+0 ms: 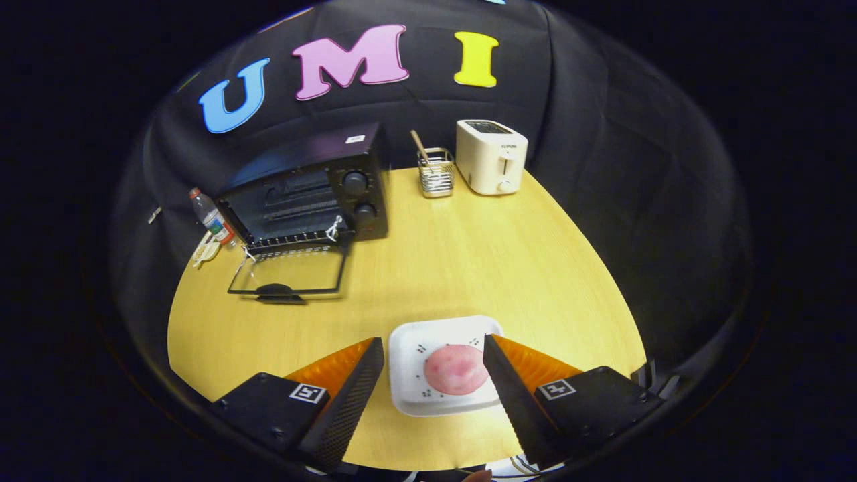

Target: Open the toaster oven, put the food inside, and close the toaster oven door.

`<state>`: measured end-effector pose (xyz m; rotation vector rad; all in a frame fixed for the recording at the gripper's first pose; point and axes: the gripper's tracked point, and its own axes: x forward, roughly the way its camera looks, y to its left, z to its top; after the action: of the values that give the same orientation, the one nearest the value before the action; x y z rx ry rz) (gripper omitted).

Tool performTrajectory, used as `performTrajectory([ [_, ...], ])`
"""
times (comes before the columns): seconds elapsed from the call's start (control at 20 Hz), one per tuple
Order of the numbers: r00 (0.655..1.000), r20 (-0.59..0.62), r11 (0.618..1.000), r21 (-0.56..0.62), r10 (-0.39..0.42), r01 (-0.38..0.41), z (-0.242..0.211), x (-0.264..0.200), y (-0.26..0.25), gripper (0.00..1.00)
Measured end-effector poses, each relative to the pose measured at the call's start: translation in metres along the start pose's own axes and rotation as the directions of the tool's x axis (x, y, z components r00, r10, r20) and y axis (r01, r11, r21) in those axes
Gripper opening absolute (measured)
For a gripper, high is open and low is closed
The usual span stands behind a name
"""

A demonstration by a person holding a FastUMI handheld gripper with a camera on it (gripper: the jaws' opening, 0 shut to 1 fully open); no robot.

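Note:
A black toaster oven [315, 191] stands at the far left of the wooden table [469, 268], its glass door [291, 271] folded down flat in front of it and the rack showing inside. A round pink piece of food [456, 369] lies on a square white plate [442, 365] near the table's front. My gripper [434, 361] hovers above that plate, open, its fingers spread to either side of the food without touching it. The right fingertip overlaps the plate's right rim.
A white pop-up toaster [491, 156] and a wire holder with a wooden utensil [436, 172] stand at the table's back. A plastic bottle [211, 216] stands left of the oven, by the table's edge. Bare tabletop lies between plate and oven.

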<state>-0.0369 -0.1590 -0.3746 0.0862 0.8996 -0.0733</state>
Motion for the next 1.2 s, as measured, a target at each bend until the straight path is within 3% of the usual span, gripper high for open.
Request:
performTrajectory([
  [0.55, 0.989, -0.148, 1.0, -0.012, 0.011, -0.013, -0.027, 0.042, -0.084, 0.98],
  [0.9, 0.977, -0.21, 0.999, -0.007, 0.044, -0.046, -0.04, 0.068, -0.105, 0.98],
  [1.2, 0.942, -0.32, 0.995, 0.011, 0.101, -0.103, -0.058, 0.088, -0.111, 0.97],
])
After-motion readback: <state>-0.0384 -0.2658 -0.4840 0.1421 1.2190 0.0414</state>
